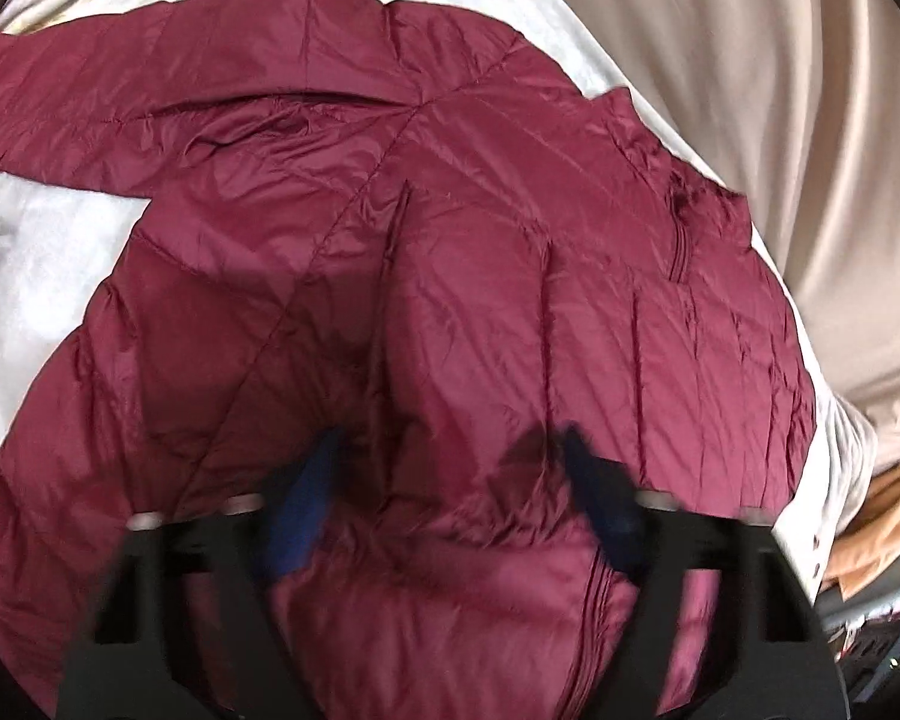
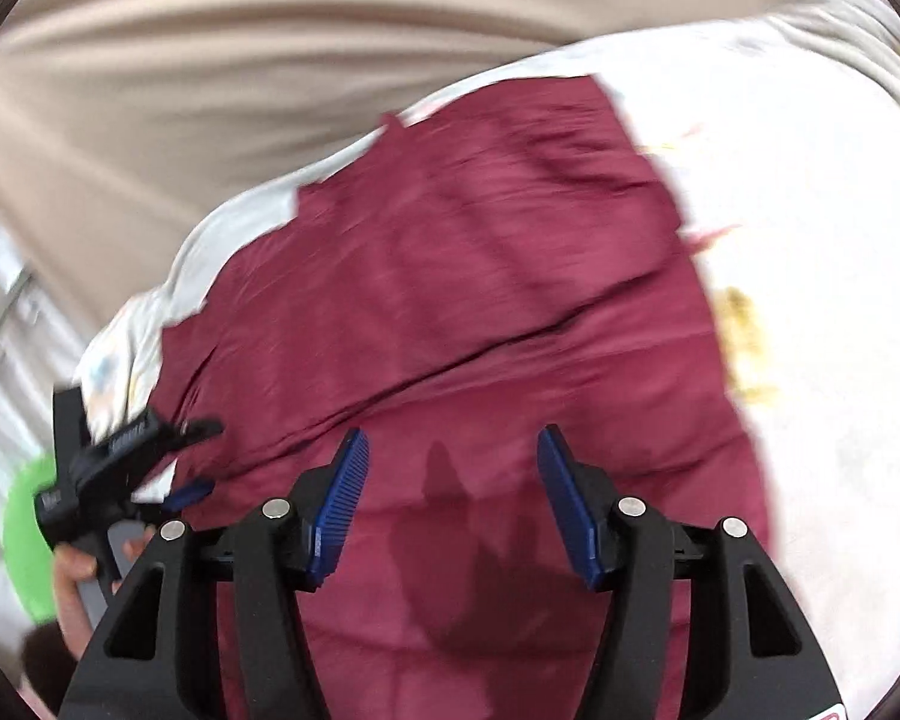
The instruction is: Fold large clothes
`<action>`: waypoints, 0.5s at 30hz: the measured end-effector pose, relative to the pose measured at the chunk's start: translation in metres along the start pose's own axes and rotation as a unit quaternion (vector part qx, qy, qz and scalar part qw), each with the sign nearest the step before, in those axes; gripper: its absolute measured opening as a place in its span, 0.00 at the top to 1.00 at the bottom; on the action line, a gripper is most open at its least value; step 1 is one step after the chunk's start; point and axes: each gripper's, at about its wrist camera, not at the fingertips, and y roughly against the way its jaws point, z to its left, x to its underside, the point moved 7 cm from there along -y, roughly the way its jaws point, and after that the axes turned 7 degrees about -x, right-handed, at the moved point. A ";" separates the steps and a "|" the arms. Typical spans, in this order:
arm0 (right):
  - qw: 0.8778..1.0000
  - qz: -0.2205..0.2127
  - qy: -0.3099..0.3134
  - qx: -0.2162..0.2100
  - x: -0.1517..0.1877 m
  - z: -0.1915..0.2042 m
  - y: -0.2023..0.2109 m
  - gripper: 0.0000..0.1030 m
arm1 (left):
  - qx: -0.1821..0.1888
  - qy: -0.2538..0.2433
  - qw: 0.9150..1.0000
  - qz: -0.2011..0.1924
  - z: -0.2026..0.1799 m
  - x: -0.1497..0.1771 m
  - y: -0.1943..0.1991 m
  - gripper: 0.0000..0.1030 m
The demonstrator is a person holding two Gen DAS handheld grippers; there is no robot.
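Note:
A maroon quilted puffer jacket [image 1: 426, 252] lies spread on a white bedsheet [image 1: 36, 276], one sleeve stretched to the upper left and a zip pocket at the right. My left gripper [image 1: 450, 450] hovers over the jacket's lower body, jaws open and empty. In the right wrist view the same jacket [image 2: 480, 276] fills the middle. My right gripper [image 2: 453, 450] is open and empty just above it. The left gripper [image 2: 180, 456] shows at the left of that view, held in a hand at the jacket's edge.
A beige curtain [image 1: 750, 90] hangs behind the bed; it also shows in the right wrist view [image 2: 240, 48]. The white sheet [image 2: 810, 240] has faint floral print. Orange fabric [image 1: 882, 516] lies at the bed's right edge. A green object [image 2: 24, 540] sits at far left.

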 end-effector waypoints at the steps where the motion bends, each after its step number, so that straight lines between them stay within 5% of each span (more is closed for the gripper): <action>1: 1.000 -0.006 -0.008 0.004 -0.006 -0.008 -0.002 0.43 | 0.006 -0.004 1.000 -0.002 -0.004 -0.001 0.000 0.66; 3: 0.999 -0.014 -0.029 0.012 -0.022 -0.020 -0.007 0.43 | 0.031 -0.020 0.999 -0.006 -0.012 -0.004 0.004 0.93; 13: 0.993 -0.025 -0.112 -0.037 -0.078 -0.038 -0.067 0.43 | 0.041 -0.058 0.989 -0.133 -0.039 -0.097 0.059 0.98; 14: 0.992 -0.019 -0.117 -0.047 -0.081 -0.035 -0.075 0.48 | 0.034 -0.069 0.986 -0.145 -0.045 -0.109 0.059 0.98; 15: 0.990 -0.018 -0.124 -0.058 -0.082 -0.034 -0.078 0.69 | 0.026 -0.077 0.985 -0.155 -0.048 -0.115 0.058 0.98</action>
